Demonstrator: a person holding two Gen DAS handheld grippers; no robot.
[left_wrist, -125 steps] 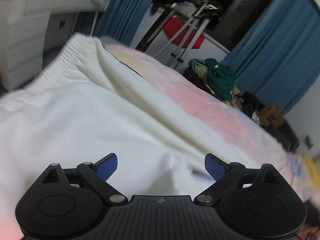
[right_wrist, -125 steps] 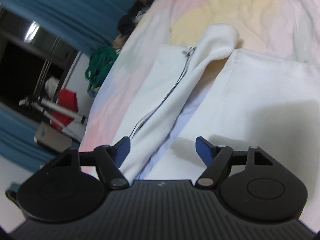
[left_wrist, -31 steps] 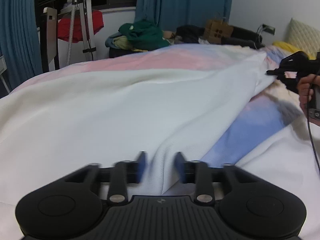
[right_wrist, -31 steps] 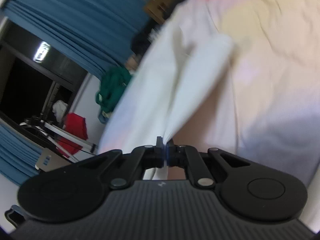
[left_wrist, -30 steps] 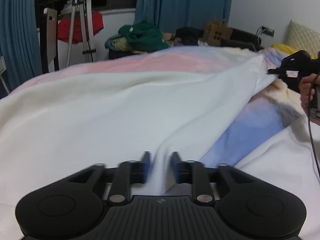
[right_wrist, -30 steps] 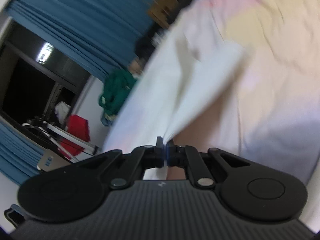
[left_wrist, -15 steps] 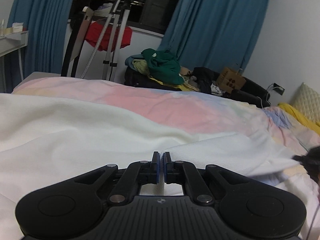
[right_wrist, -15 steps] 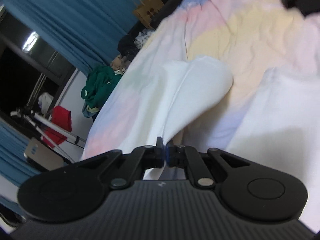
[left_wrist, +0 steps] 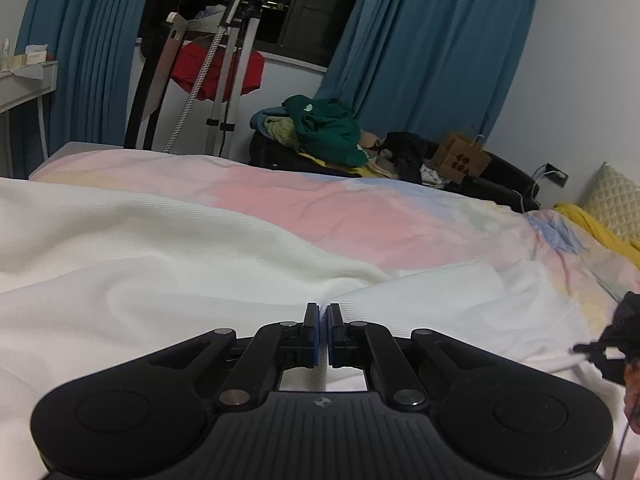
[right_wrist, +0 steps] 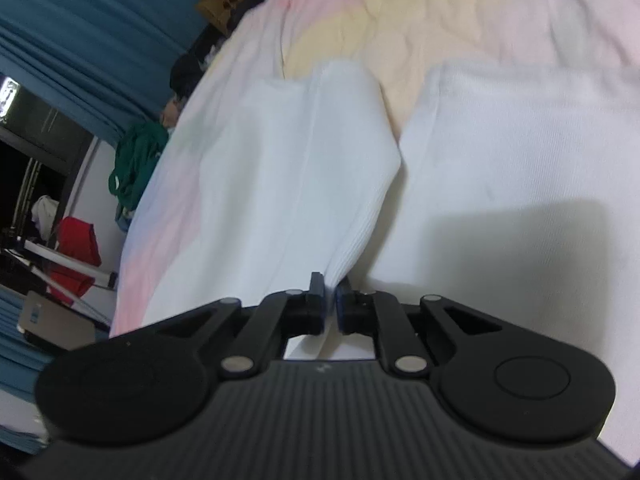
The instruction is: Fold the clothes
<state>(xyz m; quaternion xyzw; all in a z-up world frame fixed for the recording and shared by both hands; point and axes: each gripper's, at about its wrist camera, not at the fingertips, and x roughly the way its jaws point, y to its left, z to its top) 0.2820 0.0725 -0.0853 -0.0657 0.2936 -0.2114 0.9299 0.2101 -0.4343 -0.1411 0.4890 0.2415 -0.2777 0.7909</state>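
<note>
A white ribbed garment (left_wrist: 168, 280) lies spread over the pastel bedspread (left_wrist: 304, 208). My left gripper (left_wrist: 323, 312) is shut on a fold of the white garment near its middle edge. In the right wrist view my right gripper (right_wrist: 330, 282) is shut on a folded-over part of the same white garment (right_wrist: 288, 168), which lies folded over on the bed beside another white panel (right_wrist: 520, 152). The right gripper also shows at the far right edge of the left wrist view (left_wrist: 608, 350).
A pile of green and yellow clothes (left_wrist: 320, 132) and a brown paper bag (left_wrist: 460, 158) lie beyond the bed. A metal stand with red cloth (left_wrist: 218, 72) stands by the blue curtains (left_wrist: 432, 48). A yellow cloth and quilted pillow (left_wrist: 612, 208) are at the right.
Both grippers stay shut on the garment. The lifted fold has come down onto the bed and lies flatter, and the left view has risen and turned slightly.
</note>
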